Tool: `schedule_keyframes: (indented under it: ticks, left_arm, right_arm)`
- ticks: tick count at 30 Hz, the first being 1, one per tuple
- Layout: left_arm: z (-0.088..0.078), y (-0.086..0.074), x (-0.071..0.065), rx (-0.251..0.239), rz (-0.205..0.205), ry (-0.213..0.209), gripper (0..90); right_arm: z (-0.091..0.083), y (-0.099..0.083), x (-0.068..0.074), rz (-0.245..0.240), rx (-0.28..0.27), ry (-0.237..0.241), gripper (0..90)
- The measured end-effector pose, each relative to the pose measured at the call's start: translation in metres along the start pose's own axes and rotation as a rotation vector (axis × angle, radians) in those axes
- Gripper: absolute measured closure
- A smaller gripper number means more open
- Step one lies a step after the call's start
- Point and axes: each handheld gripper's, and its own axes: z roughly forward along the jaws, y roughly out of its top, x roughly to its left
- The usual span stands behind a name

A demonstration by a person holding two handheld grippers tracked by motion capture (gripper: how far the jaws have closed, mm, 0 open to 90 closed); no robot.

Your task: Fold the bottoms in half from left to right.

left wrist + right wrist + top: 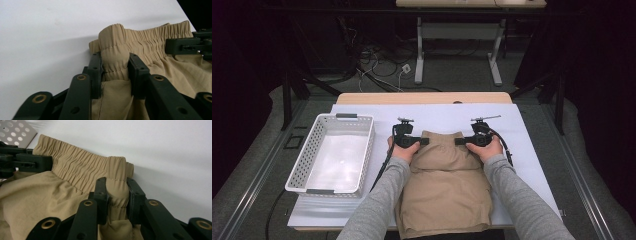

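A tan garment (pixel 444 185) with an elastic waistband (pixel 150 37) lies flat on the white mat (pixel 437 112), its waist end pointing away from the person. My left gripper (pixel 424 141) is shut on the left end of the waistband, and the cloth bunches up between its pads (pixel 115 65). At the opposite end of the waistband (pixel 75 167), my right gripper (pixel 459 141) is shut on a pinched fold of the cloth (pixel 117 187). The jaws of the two grippers point toward each other across the waist. The garment's lower end hangs over the table's near edge.
A white perforated basket (pixel 368 145) stands on the mat left of the garment, and its holed wall (pixel 15 132) shows in the right gripper view. Bare white mat lies beyond the waistband and to the right. Past the table's far edge are cables and desk legs (pixel 418 55).
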Motion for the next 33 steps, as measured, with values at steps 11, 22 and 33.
schedule_keyframes:
  ticks: [11,22,33]
  left_arm:
    - [-0.020,0.009,-0.008,-0.065,0.021,-0.055,71.6]
    - [-0.056,0.011,-0.033,-0.126,0.106,-0.097,71.6]
    - [-0.086,0.000,-0.050,-0.157,0.158,-0.133,71.7]
  right_arm:
    - [-0.024,0.008,0.013,-0.039,-0.102,0.034,73.9]
    - [-0.063,0.011,0.035,-0.101,-0.182,0.050,73.7]
    - [-0.090,0.002,0.055,-0.133,-0.211,0.094,73.6]
